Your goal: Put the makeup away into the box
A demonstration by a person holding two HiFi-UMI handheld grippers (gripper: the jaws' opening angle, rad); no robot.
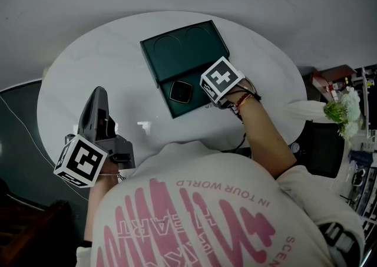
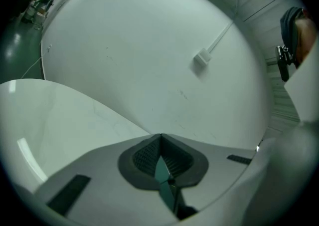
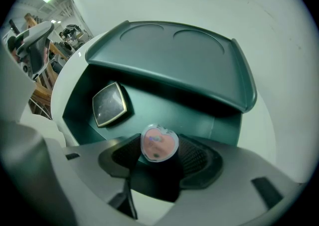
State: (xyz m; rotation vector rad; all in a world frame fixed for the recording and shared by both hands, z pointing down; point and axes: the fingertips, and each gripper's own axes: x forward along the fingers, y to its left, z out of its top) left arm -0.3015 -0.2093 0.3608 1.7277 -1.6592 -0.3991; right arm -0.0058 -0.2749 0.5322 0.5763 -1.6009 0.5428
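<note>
A dark green box (image 1: 162, 68) lies open on the round white table (image 1: 88, 65), its lid (image 3: 169, 55) raised at the far side. A black square compact (image 1: 181, 92) with a gold rim (image 3: 109, 104) lies in the box's base. My right gripper (image 3: 159, 154) points straight down over the base, its marker cube (image 1: 222, 79) hiding the tips in the head view. It is shut on a small dark makeup pot with a pink heart-shaped top (image 3: 159, 142). My left gripper (image 1: 99, 91) lies level over the table's left part, shut and empty (image 2: 160, 139).
The table's front edge runs close to the person's body. White flowers (image 1: 340, 106) and cluttered shelves stand off the table at the right. A chair and stools (image 3: 40, 45) stand beyond the table's left edge in the right gripper view.
</note>
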